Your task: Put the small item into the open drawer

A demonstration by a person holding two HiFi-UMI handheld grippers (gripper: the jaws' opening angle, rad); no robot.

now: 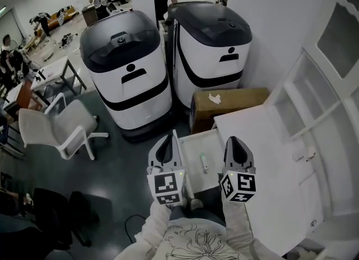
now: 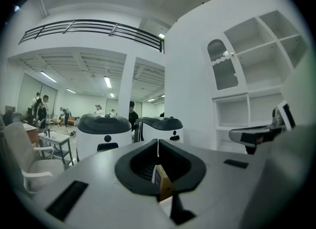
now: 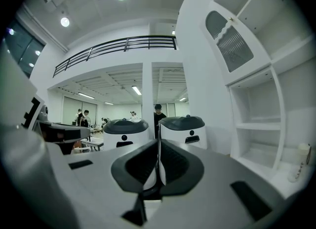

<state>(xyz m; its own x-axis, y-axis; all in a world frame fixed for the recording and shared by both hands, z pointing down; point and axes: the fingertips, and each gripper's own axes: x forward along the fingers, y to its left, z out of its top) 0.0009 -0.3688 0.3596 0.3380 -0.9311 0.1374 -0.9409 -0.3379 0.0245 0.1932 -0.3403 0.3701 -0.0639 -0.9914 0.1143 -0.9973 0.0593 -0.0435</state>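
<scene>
In the head view a white drawer (image 1: 212,144) stands pulled out below me, at the left of a white tabletop (image 1: 263,141). A small white and green tube (image 1: 204,161) lies on the drawer's floor. My left gripper (image 1: 166,140) hangs over the drawer's left edge and my right gripper (image 1: 235,141) over the tabletop's near left edge, with the tube between them. Both point forward and level. In its own view the left gripper (image 2: 158,146) has its tips together; a tan tag-like piece (image 2: 162,182) sits in the hollow behind them. The right gripper (image 3: 159,144) is shut and empty.
Two white and black machines (image 1: 127,74) (image 1: 210,46) stand ahead, with a cardboard box (image 1: 227,103) before the right one. A white chair (image 1: 56,127) is at the left. White shelves (image 1: 314,107) line the right, and a small bottle (image 1: 308,155) lies on the tabletop. People stand far back.
</scene>
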